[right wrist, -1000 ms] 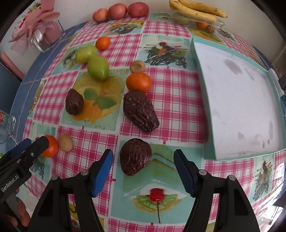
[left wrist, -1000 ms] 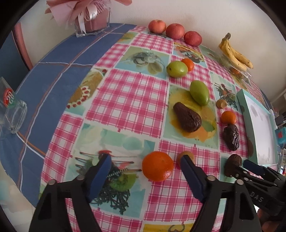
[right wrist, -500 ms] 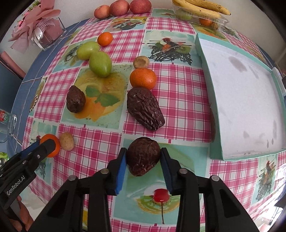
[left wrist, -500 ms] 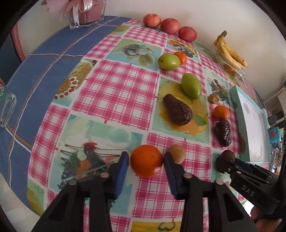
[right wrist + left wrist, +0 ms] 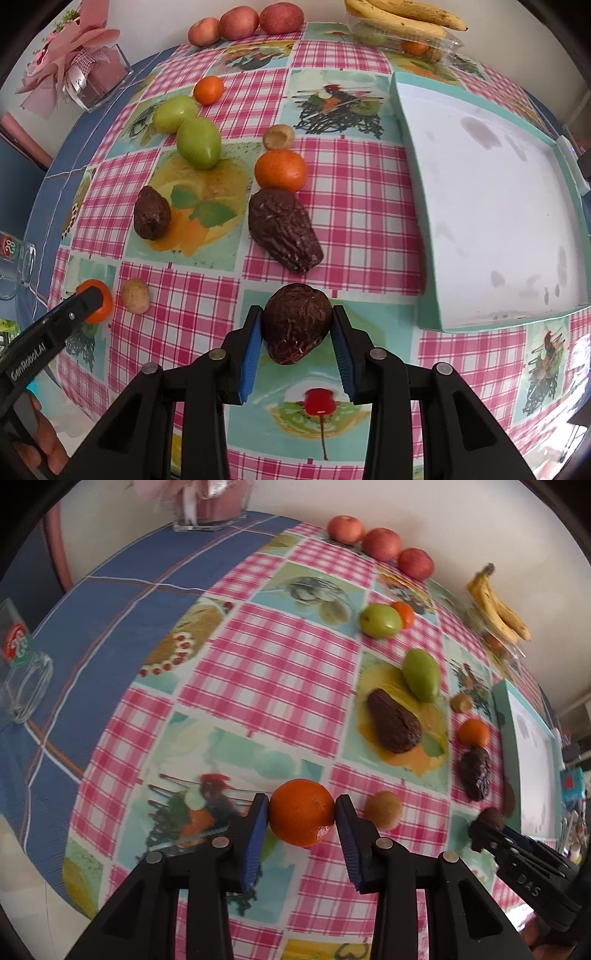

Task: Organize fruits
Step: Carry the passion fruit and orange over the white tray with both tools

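My left gripper (image 5: pixel 301 810) is shut on an orange (image 5: pixel 301 812), held just above the checked tablecloth. A small brown kiwi (image 5: pixel 383 809) lies right of it. My right gripper (image 5: pixel 297 326) is shut on a dark wrinkled avocado (image 5: pixel 296 326), near the front corner of the teal tray (image 5: pixel 428 258). Loose on the cloth lie another wrinkled avocado (image 5: pixel 282 229), a smaller dark avocado (image 5: pixel 152 218), an orange (image 5: pixel 280 170), two green fruits (image 5: pixel 198 143), a small orange (image 5: pixel 209 89) and a brown kiwi (image 5: pixel 279 137). The left gripper (image 5: pixel 90 301) shows at the right wrist view's left edge.
Three red apples (image 5: pixel 240 22) line the far edge by the wall. Bananas (image 5: pixel 402 14) rest on a clear plastic box (image 5: pixel 424 46). A pink gift box (image 5: pixel 92 74) stands at the far left. A glass jar (image 5: pixel 22 679) lies on the blue cloth. A person's hand (image 5: pixel 40 446) holds the left gripper.
Both grippers went from wide open to shut: the left onto the orange, the right onto the dark avocado. Both fruits now sit higher between the blue pads.
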A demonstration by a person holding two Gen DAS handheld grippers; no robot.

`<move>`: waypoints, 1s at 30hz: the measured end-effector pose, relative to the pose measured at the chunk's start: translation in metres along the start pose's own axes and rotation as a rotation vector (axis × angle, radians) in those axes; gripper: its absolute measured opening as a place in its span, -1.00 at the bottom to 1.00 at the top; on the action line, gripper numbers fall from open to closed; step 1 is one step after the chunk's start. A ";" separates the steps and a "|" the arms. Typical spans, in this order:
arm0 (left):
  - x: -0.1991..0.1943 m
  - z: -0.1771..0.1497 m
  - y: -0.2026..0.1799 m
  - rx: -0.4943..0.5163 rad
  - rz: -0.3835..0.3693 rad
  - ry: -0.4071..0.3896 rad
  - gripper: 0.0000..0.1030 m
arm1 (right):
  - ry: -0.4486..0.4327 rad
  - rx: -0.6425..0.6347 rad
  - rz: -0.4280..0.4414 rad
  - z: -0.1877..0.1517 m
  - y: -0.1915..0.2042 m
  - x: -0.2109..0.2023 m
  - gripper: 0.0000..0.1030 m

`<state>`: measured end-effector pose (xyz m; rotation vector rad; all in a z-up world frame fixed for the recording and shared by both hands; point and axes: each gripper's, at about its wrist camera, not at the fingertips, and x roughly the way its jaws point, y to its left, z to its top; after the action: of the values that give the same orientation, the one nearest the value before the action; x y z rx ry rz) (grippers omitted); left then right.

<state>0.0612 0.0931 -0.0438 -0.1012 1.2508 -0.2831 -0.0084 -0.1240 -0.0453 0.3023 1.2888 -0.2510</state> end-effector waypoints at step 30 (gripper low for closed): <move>-0.060 0.046 -0.107 0.063 -0.010 -0.110 -0.23 | -0.153 0.199 -0.088 0.024 -0.090 -0.048 -0.26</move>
<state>0.0713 0.0025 0.0505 -0.0675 1.1314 -0.3210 -0.0310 -0.2154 0.0001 0.3887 1.1291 -0.4702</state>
